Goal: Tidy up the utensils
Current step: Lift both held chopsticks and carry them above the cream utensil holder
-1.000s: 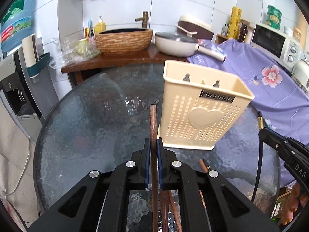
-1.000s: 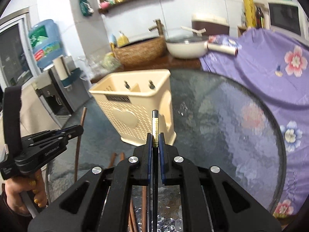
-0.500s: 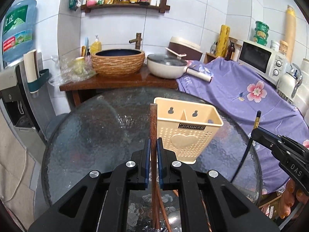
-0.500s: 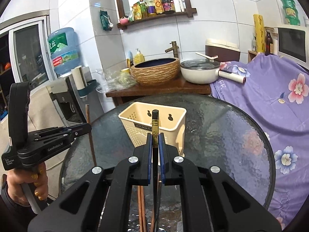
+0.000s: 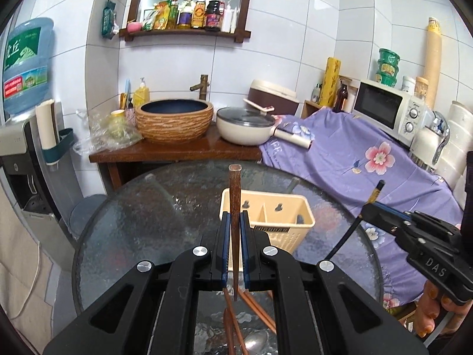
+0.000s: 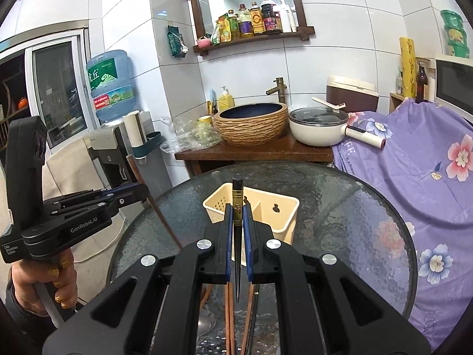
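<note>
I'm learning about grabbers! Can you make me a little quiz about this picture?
1. True or false: the left gripper holds a brown chopstick.
2. What colour is the chopstick in the right gripper: A red, B black, C white?
3. How many compartments does the basket show?

Key: 1 true; 2 B; 3 two.

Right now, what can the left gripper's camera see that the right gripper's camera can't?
Only the left wrist view shows the whole white microwave and a spoon on the glass. Only the right wrist view shows a sliding glass door. Both show the cream utensil holder, the round glass table, the left gripper shut on a brown chopstick and the right gripper shut on a black chopstick.
</note>
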Motion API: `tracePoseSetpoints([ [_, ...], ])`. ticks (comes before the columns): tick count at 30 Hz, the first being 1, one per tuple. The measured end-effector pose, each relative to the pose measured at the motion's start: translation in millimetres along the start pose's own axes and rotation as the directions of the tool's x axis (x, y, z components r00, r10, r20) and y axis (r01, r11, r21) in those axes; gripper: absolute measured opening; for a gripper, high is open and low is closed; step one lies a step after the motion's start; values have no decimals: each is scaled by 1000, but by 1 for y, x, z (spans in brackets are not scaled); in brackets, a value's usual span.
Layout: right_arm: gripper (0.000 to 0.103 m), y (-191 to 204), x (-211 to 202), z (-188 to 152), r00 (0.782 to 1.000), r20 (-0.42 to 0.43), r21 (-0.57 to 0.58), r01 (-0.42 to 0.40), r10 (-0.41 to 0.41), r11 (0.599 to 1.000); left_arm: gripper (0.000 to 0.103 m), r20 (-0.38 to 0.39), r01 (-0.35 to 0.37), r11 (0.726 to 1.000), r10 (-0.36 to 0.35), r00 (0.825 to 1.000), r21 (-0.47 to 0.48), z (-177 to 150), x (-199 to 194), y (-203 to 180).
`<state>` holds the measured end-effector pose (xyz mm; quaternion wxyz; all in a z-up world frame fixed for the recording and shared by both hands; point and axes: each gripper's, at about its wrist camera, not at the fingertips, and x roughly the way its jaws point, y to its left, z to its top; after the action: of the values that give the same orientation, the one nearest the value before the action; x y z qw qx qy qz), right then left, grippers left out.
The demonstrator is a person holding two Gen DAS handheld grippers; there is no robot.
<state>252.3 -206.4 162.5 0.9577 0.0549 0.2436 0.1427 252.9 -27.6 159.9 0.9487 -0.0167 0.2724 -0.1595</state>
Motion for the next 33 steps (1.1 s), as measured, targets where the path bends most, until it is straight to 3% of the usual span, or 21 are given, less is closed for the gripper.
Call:
tracePoseSetpoints([
  [10, 7, 2, -15, 67, 1000, 2, 17, -31, 31, 999, 7, 47, 50, 999, -51, 998, 22, 58, -22, -18],
  [15, 7, 4, -20, 102, 998, 58, 8, 5, -6, 1000, 7, 120, 20, 999, -24, 992, 35, 93, -33, -27],
  [21, 8, 1, -10, 134, 990, 128, 11, 56, -57, 998, 7, 151, -8, 1000, 8, 989, 3, 124, -12, -34],
  [24, 8, -4, 3, 135, 986, 143, 9, 85, -85, 996, 7, 157, -28, 999, 30, 987, -16, 128, 6, -32],
  [33, 8, -29, 66, 89, 992, 31, 39, 121, -123, 992, 6, 44, -40, 996, 44, 998, -77, 91, 75, -12],
])
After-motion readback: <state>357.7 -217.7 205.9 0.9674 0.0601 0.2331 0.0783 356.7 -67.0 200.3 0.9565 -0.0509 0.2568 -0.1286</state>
